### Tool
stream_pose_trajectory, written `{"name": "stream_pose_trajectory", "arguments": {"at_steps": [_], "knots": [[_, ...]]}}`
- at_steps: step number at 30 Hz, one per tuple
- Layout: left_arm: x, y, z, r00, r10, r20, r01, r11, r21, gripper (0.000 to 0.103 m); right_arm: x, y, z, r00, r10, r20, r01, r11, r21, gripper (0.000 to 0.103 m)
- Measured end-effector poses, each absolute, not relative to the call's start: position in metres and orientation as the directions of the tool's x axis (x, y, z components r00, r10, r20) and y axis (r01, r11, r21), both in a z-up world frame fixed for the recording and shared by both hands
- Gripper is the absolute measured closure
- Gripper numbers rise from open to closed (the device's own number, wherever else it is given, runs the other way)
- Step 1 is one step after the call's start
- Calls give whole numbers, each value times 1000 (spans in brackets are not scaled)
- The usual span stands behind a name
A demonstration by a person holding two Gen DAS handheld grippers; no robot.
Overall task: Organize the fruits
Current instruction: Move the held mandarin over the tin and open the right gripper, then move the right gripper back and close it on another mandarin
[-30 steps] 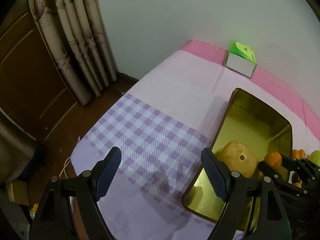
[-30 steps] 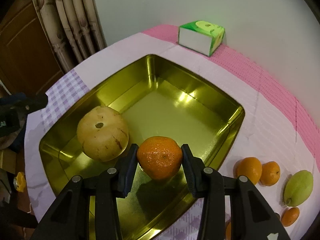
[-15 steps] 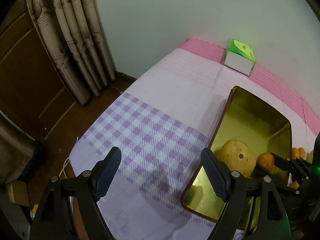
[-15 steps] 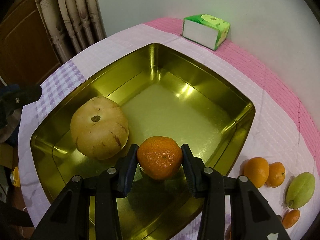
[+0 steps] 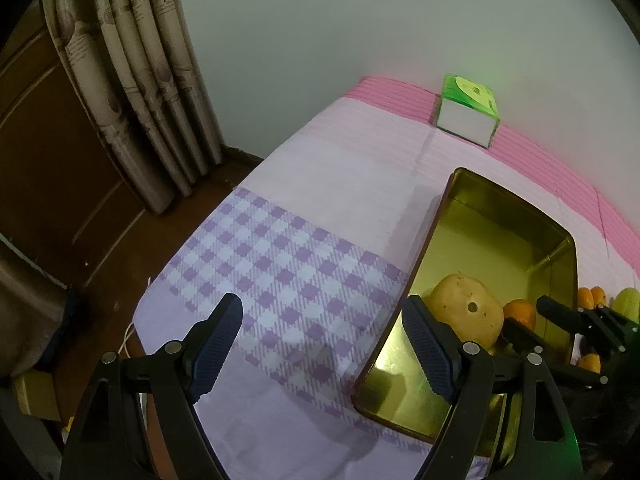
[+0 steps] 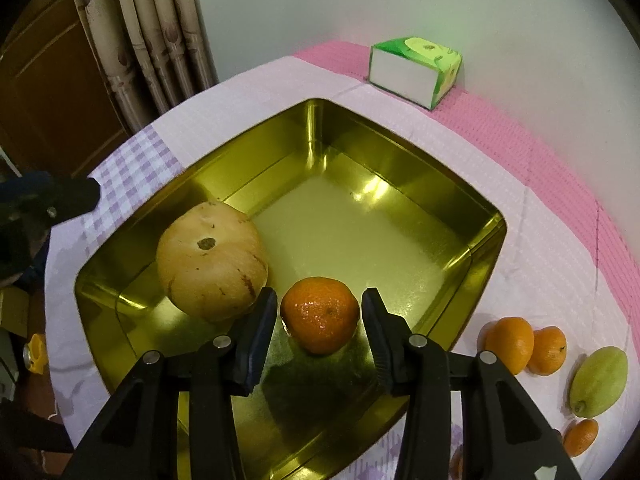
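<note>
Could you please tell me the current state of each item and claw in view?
left claw: open, empty, above the checked cloth.
right claw: barely open, pads flanking the orange.
orange: down in the tin, thin gaps to both pads.
tan fruit: resting in the tin.
tin: lidless, holding two fruits.
loose oranges: on the cloth, outside the tin.
green fruit: on the cloth, outside the tin.
</note>
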State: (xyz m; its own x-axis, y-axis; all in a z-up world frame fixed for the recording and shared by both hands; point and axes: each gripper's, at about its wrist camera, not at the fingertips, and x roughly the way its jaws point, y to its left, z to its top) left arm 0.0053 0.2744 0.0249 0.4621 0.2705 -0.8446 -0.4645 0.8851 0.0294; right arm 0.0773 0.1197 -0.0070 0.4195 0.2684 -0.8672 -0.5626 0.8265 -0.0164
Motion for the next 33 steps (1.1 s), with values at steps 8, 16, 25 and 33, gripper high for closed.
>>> {"name": "stream_pose_trajectory", "arguments": {"at_steps": [8, 16, 25, 33], "knots": [[6, 272, 26, 464, 271, -843, -459, 888, 33, 20, 62, 103, 18, 447, 316, -837, -549, 835, 22, 59], [6, 270, 27, 467, 272, -841, -448, 893, 39, 20, 38, 39, 45, 477, 308, -823, -471, 881, 57, 58], [7, 261, 28, 471, 271, -840, -424, 904, 54, 20, 10, -66, 47, 502, 187, -844, -299, 954, 34, 58], [8, 256, 28, 472, 271, -839, -408, 911, 65, 19, -11, -87, 22, 449, 196, -872, -265, 961, 79, 58]]}}
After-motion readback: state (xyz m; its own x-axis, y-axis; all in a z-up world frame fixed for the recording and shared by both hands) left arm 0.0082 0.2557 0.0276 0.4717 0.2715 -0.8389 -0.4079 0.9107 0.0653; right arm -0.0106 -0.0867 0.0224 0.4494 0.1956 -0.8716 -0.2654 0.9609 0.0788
